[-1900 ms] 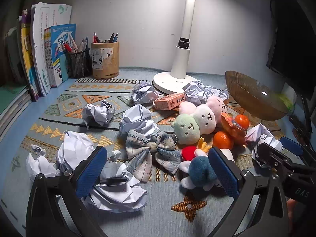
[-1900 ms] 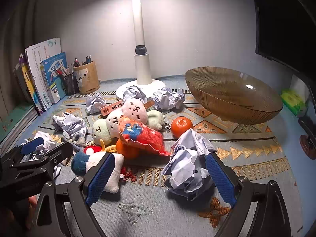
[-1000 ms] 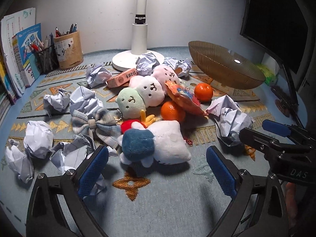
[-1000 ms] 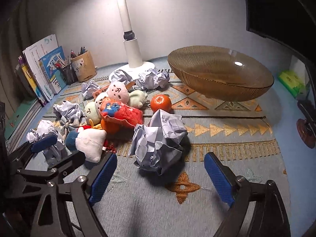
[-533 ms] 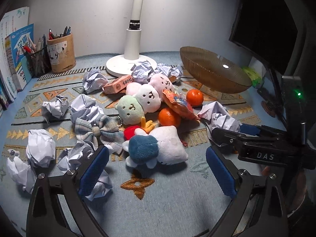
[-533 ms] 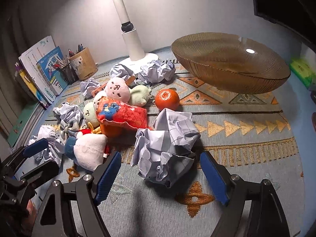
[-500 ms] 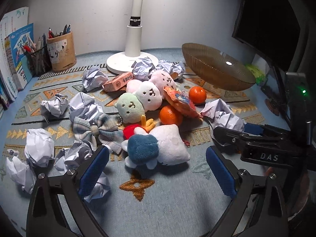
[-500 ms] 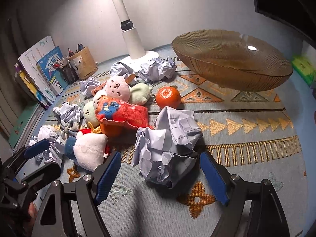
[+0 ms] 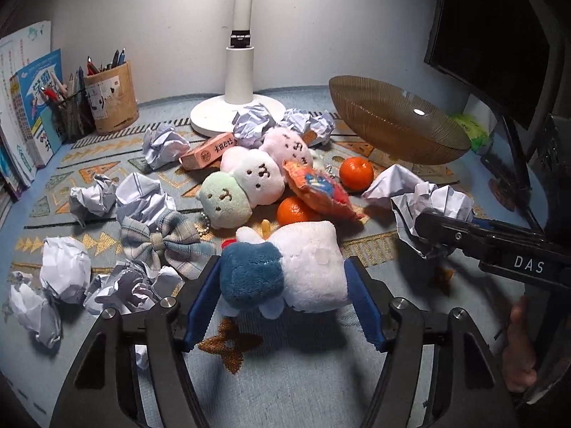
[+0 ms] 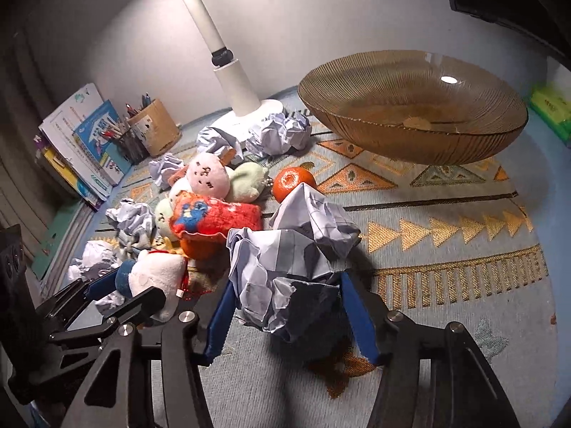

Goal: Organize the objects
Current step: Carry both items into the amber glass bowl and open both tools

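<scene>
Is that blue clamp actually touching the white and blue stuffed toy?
Touching. The left wrist view shows the left gripper with both blue pads pressed against the plush toy.

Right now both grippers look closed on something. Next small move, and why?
Probably lift both straight up. The left gripper has its pads against both sides of the blue-and-white plush, and the right gripper is clamped on the crumpled paper ball. Both items sit against the pile of toys and oranges, so dragging sideways would likely disturb it.
</scene>
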A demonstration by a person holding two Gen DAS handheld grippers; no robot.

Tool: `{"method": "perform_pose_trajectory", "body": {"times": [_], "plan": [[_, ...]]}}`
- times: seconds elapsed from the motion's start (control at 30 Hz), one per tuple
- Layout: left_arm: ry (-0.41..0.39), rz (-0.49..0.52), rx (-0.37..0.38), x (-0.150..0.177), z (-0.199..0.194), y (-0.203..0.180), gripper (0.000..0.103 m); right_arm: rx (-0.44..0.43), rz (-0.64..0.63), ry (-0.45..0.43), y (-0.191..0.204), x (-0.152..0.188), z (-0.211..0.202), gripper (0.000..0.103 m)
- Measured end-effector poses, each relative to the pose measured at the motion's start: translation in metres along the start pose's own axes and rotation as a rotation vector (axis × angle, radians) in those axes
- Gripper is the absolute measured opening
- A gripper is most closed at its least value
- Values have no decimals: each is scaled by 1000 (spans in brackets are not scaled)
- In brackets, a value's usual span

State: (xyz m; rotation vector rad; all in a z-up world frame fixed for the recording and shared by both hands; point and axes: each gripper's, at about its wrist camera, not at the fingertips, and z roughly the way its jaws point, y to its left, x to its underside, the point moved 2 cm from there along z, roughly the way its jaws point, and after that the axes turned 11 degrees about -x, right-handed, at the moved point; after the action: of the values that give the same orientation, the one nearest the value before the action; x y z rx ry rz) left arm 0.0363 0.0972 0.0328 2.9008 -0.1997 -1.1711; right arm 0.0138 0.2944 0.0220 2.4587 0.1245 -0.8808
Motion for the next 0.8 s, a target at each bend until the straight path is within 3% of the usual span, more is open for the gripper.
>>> {"method": "perform_pose_trajectory", "body": {"times": [0.07, 0.3, 0.47, 0.6, 0.7, 0.8], "plan": [[-18, 16, -12, -5, -7, -6, 66, -11, -7, -12, 0, -1, -9, 57], [-69, 2, 72, -30, -27, -31, 66, -16, 0, -38, -15, -4, -43, 57], [-175, 39, 137, -89, -33, -72, 66, 19, 5, -142, -27, -40, -86, 57], [-189, 39, 190, -133, -8, -108, 66, 104, 70, -250, -51, -85, -112, 58], [-156, 37, 203, -146, 24, -128, 66, 155, 161, -269, -82, -108, -107, 58], [-179, 83, 113, -149, 42, -146, 66, 177, 188, -250, -99, -120, -90, 58]]}}
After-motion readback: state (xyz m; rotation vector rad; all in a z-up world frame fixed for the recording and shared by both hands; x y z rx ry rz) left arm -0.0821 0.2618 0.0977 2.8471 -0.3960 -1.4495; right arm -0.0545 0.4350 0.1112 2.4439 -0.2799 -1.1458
